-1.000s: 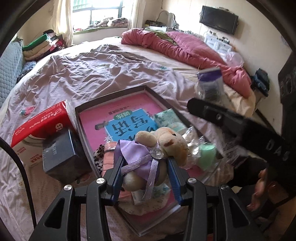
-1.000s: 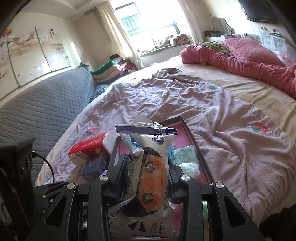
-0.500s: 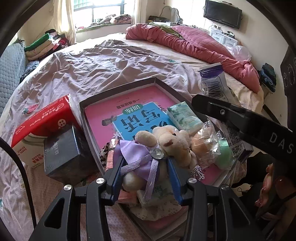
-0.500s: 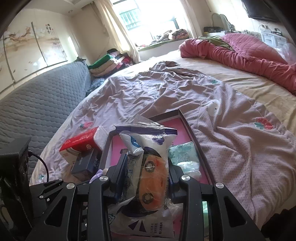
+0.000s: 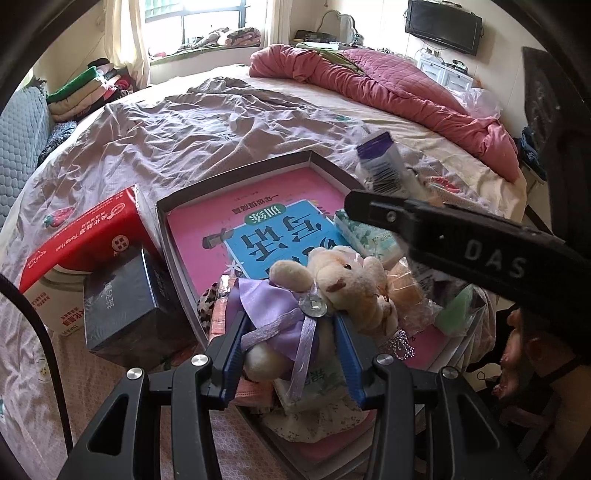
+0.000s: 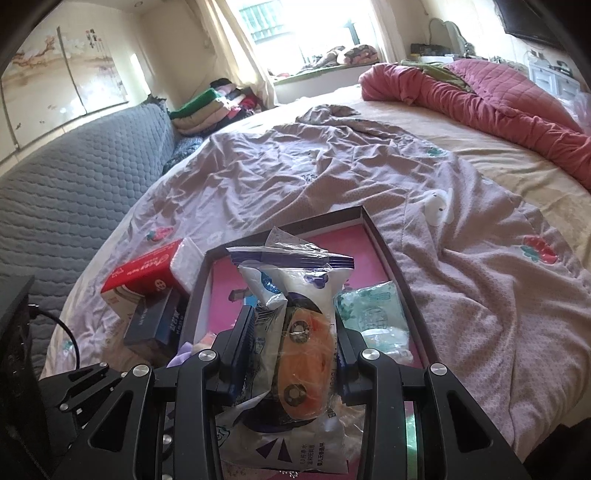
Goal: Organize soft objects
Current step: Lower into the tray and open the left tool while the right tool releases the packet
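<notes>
The left gripper [image 5: 291, 332] clamps a fuzzy cream teddy bear [image 5: 332, 291] in a satiny purple dress above the shallow cardboard tray [image 5: 236, 171] on the wrinkled bedspread [image 5: 207, 125]. The right gripper [image 6: 291, 343] squeezes a crinkly plastic packet [image 6: 295, 321] over that tray.

Tray [image 5: 236, 173] on bed [image 5: 192, 122] near front edge; book [image 5: 273, 229] inside tray; tissue box [image 5: 85, 240] and dark box [image 5: 125, 302] beside tray's left edge.

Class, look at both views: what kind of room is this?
Most likely a home bedroom: a bed with a rumpled pink quilt, a wall-mounted TV, and folded clothes stacked beside the window.
</notes>
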### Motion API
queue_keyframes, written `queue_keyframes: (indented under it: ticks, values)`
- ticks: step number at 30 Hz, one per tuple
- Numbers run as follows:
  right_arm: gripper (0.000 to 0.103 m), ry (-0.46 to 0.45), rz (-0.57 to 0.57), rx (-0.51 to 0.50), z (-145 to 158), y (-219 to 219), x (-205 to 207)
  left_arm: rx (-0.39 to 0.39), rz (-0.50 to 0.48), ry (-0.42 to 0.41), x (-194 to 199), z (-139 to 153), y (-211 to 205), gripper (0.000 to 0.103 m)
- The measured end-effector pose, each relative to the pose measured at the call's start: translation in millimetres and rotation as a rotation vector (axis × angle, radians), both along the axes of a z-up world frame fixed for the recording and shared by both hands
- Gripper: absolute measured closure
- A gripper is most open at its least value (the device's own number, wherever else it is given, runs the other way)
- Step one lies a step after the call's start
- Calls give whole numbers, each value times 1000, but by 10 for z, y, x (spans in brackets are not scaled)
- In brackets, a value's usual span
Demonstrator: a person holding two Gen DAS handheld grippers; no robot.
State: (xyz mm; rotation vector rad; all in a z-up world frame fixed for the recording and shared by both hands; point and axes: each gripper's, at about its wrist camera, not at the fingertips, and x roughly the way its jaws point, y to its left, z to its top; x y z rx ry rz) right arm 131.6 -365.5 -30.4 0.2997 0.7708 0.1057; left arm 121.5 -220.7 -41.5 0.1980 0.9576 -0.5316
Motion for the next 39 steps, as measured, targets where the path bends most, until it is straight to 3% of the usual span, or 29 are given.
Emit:
queue_keyframes:
  ticks: [16, 39]
  values:
    - [65, 73, -8, -7, -284, 28, 50, -18, 3, 14, 14, -7, 29, 56]
    - [61, 66, -29, 4, -307, -6, 30, -32, 8, 24, 57, -25, 58, 56]
